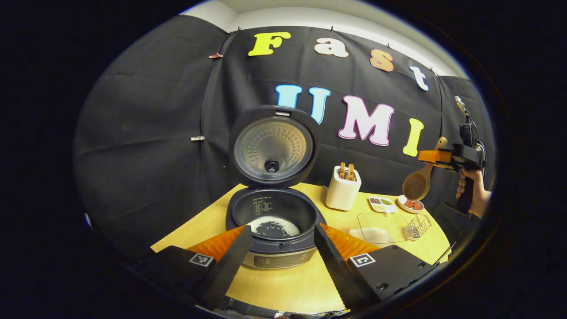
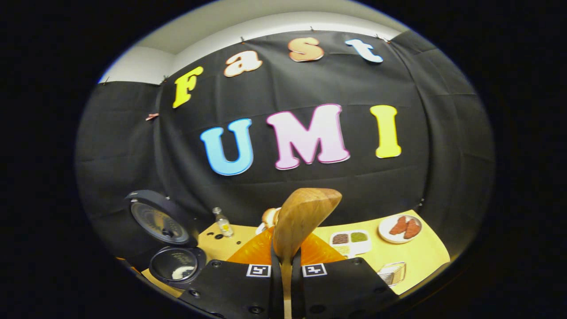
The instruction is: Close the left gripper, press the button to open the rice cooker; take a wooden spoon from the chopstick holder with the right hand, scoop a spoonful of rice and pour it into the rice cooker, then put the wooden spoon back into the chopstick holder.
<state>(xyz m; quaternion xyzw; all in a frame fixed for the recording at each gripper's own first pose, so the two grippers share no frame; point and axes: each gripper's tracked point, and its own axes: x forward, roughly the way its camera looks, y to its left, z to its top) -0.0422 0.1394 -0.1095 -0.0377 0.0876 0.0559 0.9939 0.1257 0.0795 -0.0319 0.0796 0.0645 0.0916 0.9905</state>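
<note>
My right gripper (image 2: 285, 270) pinches the wooden spoon (image 2: 301, 221) high; left gripper (image 1: 279, 254) gapes empty near the open rice cooker (image 1: 272, 212). Risk: a skewed spoon misses the chopstick holder (image 1: 343, 188).

I'm working in a staged recording booth dressed as a kitchen, black cloth wall (image 1: 146, 133) pinned up behind a wooden table (image 1: 283, 283), open rice cooker (image 1: 272, 217) on it, chopstick holder (image 1: 343, 188) and small food dishes (image 1: 382, 204) right of the cooker

Black cloth wall (image 1: 146, 133), pale wooden table (image 1: 283, 283), perhaps white ceiling (image 2: 248, 22) above.
</note>
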